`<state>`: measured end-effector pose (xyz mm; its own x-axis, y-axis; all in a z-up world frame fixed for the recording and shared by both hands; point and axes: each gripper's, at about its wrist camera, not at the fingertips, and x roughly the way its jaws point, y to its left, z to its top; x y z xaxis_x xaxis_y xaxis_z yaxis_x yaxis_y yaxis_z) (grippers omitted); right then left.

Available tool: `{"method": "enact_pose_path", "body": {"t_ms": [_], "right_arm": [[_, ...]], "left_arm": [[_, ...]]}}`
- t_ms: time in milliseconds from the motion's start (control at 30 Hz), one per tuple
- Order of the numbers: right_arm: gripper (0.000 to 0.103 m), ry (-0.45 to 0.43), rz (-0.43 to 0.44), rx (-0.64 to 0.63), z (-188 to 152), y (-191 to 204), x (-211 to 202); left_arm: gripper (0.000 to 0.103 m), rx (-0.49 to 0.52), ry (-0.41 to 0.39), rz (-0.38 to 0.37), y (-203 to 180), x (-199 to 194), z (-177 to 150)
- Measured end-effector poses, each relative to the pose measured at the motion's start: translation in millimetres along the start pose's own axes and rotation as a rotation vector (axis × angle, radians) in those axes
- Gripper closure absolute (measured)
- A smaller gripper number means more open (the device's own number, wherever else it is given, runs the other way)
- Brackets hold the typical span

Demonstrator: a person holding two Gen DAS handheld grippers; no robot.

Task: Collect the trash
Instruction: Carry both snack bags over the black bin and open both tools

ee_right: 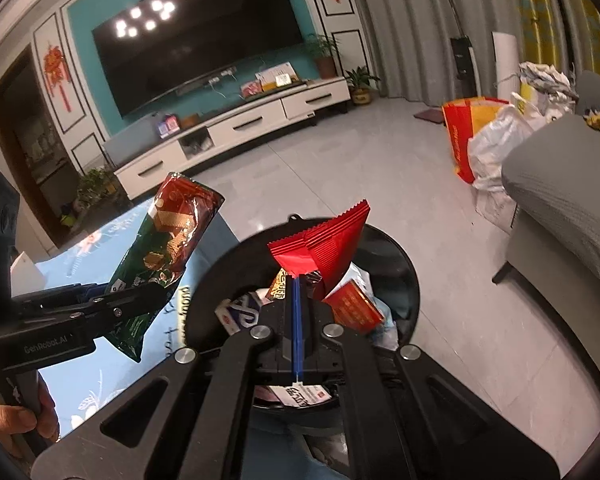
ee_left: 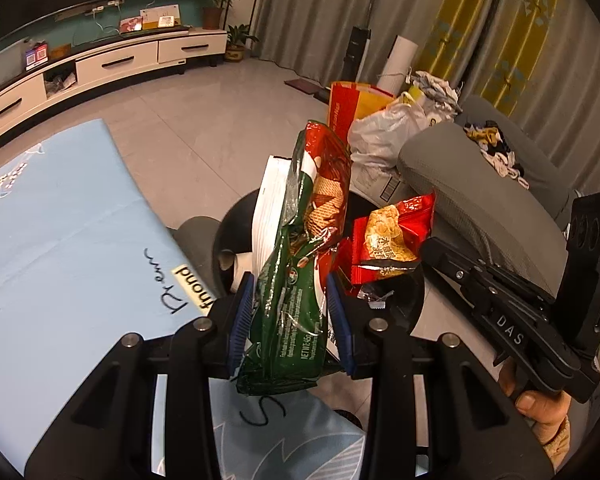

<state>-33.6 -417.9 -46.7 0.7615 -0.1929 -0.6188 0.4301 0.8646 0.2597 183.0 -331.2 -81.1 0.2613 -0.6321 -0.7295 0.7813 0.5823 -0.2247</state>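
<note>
My left gripper pinches a crumpled green and red wafer wrapper upright between its blue pads. Just beyond sits a round black bin. At right, my right gripper holds a red snack packet over it.

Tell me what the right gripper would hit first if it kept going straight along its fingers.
Most likely the trash in the black bin. The right gripper, shut on a red snack packet, points down into the bin's mouth, where a red box and other wrappers lie just ahead. Depth is unclear, so which comes first is uncertain.
</note>
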Motion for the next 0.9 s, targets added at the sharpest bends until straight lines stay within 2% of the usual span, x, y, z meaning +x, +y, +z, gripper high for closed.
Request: {"method": "enact_pose_path", "body": {"t_ms": [400,900], "right_arm": [[0.102,0.062,-0.028,0.006,-5.8,-10.7,20.8],[0.102,0.099,-0.045,-0.009,-5.7,-6.3,34.8]], "left_arm": [[0.066,0.034,0.061,0.011,-10.9,40.9,1.7],[0.066,0.053,0.105,0.041,-15.3,65.6,1.4]]}}
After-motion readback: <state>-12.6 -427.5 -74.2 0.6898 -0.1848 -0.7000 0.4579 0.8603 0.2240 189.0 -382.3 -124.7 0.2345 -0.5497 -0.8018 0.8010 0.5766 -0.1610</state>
